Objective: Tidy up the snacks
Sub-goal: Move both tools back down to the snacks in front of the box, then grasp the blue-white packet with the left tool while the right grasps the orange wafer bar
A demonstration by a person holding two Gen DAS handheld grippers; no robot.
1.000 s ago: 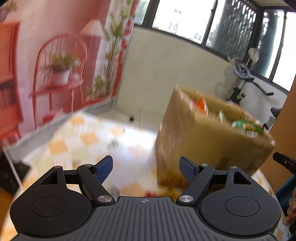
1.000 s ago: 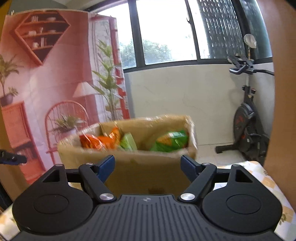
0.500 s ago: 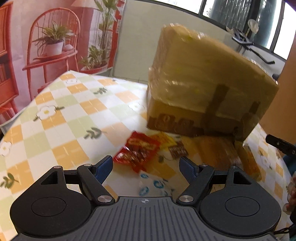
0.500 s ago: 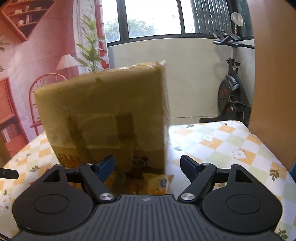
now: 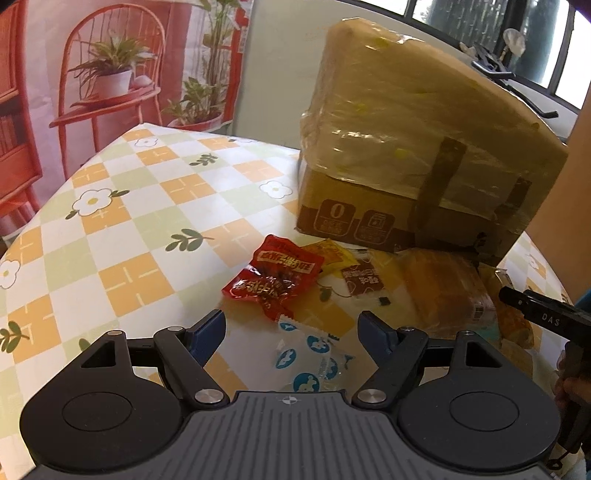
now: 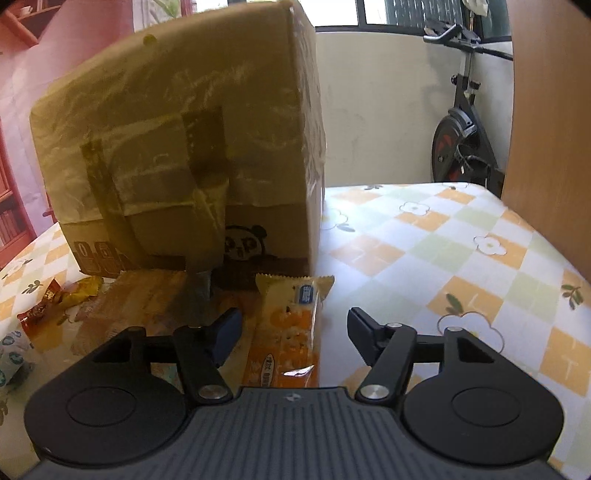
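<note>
Pick-up step. Our left gripper (image 5: 291,323) wide over blue-white packet (image 5: 310,363); right gripper (image 6: 293,325) wide astride orange bar (image 6: 286,336). Next: we close, lift into box (image 6: 177,147).

Round table (image 5: 122,206) under a checked cloth in orange, pale green and white, dotted with flowers and leaves. Behind it, a pink printed backdrop (image 5: 44,51) picturing a red wire chair, potted plants and shelves. Beside that, a pale marbled wall (image 6: 373,107) beneath dark-framed windows (image 6: 373,11) bright with daylight. Black exercise bike (image 6: 461,133) against the wall. Brown wooden panel (image 6: 550,122) at far right.
</note>
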